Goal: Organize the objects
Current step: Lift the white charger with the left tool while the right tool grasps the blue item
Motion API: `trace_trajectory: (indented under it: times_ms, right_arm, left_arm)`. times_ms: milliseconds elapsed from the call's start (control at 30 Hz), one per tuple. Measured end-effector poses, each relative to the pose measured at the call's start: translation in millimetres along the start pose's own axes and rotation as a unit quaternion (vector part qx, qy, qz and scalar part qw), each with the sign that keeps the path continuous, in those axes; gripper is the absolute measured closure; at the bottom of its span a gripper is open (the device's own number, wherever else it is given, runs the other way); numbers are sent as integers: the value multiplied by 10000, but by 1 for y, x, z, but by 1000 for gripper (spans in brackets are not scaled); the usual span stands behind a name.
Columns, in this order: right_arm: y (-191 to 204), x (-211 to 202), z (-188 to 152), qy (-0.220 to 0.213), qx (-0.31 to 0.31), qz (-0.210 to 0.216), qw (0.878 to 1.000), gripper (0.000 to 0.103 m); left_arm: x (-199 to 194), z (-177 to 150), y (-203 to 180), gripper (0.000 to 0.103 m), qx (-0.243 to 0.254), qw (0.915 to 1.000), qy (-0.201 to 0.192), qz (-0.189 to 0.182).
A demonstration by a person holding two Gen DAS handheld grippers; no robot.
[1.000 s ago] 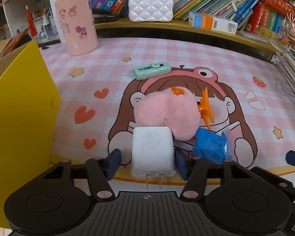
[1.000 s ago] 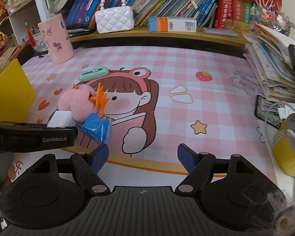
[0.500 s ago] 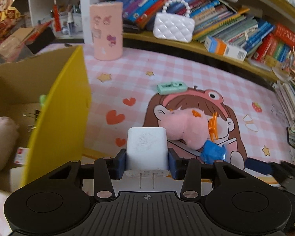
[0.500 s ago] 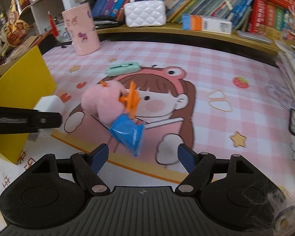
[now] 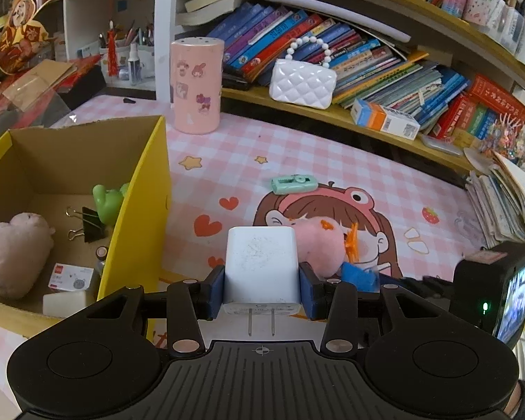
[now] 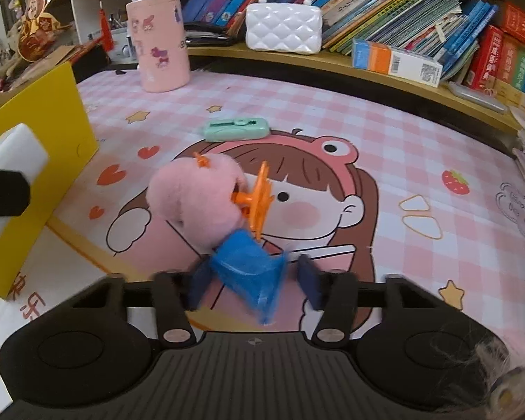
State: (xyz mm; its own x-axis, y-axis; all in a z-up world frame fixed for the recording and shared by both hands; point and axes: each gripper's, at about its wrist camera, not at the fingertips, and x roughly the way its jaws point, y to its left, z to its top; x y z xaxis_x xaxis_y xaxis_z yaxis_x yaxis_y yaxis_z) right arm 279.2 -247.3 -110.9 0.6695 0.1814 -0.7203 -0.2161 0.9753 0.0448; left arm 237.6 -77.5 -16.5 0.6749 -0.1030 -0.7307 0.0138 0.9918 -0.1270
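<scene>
My left gripper (image 5: pixel 262 288) is shut on a white plug charger (image 5: pixel 260 262), prongs toward the camera, held in the air beside the open yellow cardboard box (image 5: pixel 147 210). In the right wrist view the charger (image 6: pixel 17 150) shows at the left edge against that box (image 6: pixel 52 133). My right gripper (image 6: pixel 252 278) is low over the mat, its jaws closing around a blue packet (image 6: pixel 248 269); a gap still shows at the right pad. Against the packet lie a pink plush ball (image 6: pixel 196 199) and an orange claw clip (image 6: pixel 259 199).
The box holds a pink plush (image 5: pixel 14 248), a green toy (image 5: pixel 106 201), a binder clip (image 5: pixel 91 224) and small boxes. On the pink mat lie a mint green case (image 6: pixel 236 128) and a pink cylinder (image 6: pixel 161 56). A book stack (image 5: pixel 500 206) sits at the right.
The left gripper shut on the charger and lifted it up and left toward the yellow box. The right gripper moved in over the blue packet and its jaws have narrowed around it.
</scene>
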Motion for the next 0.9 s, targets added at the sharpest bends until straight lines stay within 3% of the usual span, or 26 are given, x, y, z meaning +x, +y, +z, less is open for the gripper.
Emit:
trace_trajectory:
  times_ms: [367, 900]
  right_arm:
    - [-14, -45, -11, -129, 582, -217, 9980, 65]
    - [33, -133, -62, -75, 1123, -516, 9923, 65]
  left_arm:
    - [-15, -23, 0, 61, 207, 9994, 88, -271]
    - [-54, -71, 26, 61, 569, 9951, 99, -804]
